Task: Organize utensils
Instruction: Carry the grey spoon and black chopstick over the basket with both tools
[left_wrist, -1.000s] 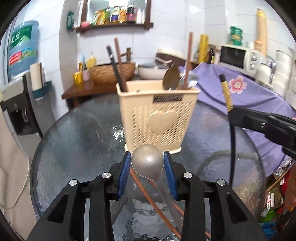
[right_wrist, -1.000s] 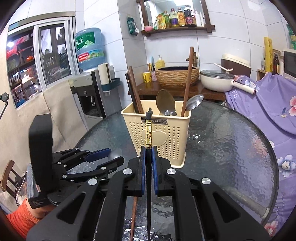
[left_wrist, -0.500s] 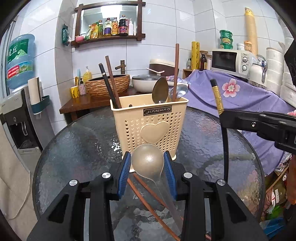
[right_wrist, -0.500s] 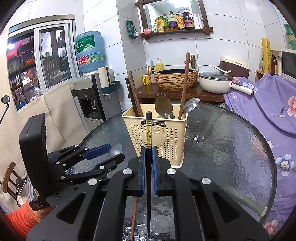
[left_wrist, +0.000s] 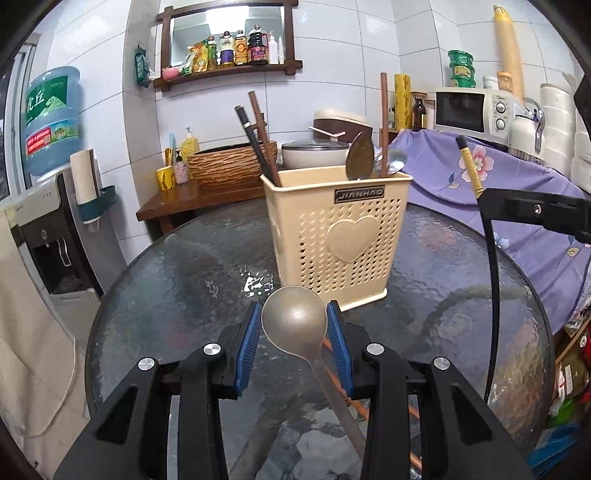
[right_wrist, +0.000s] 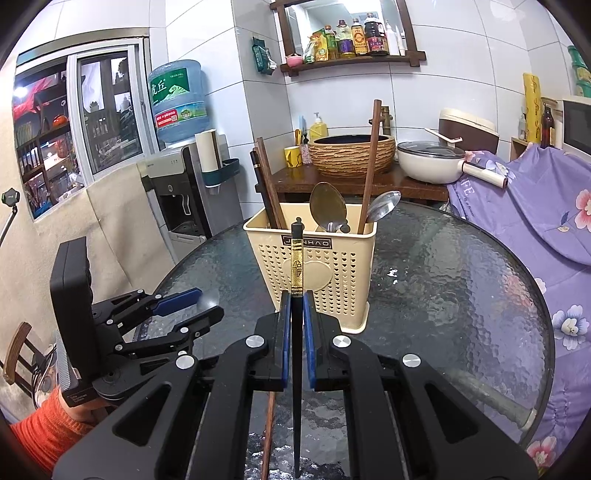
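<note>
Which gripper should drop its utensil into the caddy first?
Probably left. Left gripper holds the spoon by its bowl just in front of the caddy; right gripper clamps the black chopstick slightly further back.

A matt grey metal spoon (left_wrist: 294, 321) sat between ribbed blue pads (left_wrist: 251, 341). The cream plastic basket (left_wrist: 334, 236) was perforated and smooth. The round table (left_wrist: 184, 291) was glossy, rippled glass. A black chopstick (right_wrist: 296, 332) shone.
</note>
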